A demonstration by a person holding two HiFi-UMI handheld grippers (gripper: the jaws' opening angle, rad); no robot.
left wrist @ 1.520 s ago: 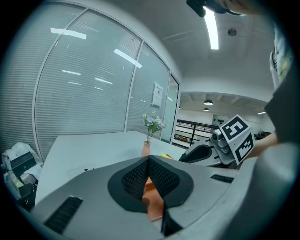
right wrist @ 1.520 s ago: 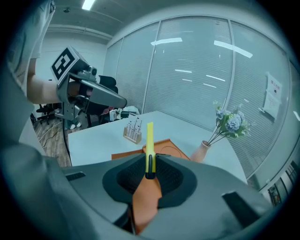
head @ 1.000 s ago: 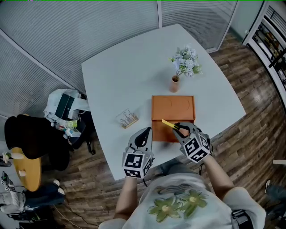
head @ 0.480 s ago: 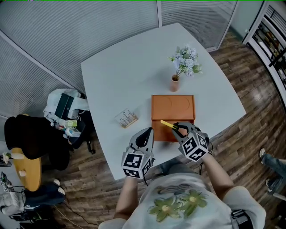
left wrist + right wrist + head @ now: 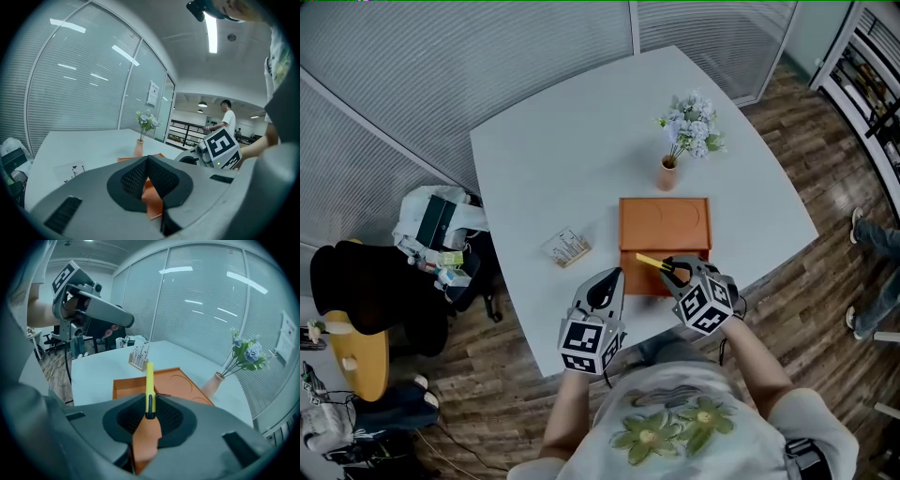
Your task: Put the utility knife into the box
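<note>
**A:** Where is the utility knife (image 5: pixel 651 262) sitting at this moment?

**B:** The right claw (image 5: pixel 675 272) is pinching it by its dark tail end. The slim yellow body is poking forward over the near edge of the box (image 5: pixel 664 220), in the air and not touching it.

**A:** And the other side?

**B:** The left claw (image 5: pixel 603 284) is hovering near the box's near left corner, with its pads pressed together on nothing.

**A:** How would you be handling the drop?

**B:** I'm thinking the knife wants carrying further over the box, lowering and levelling until it is nearly lying flat. Only then should the jaws be spreading. The handle is looking like narrow, hard plastic held at one end, so it may be swinging in the grip. A slow descent seems wise.

**A:** What is the box like?

**B:** It is looking shallow, squarish and matt orange, with curved lines on its surface. The claw pads are showing a dark, meshed texture. The bench (image 5: pixel 562 159) is appearing pale and smooth. A small vase (image 5: pixel 667 174) is standing just beyond the box, so I'd be staying short of it.
</note>
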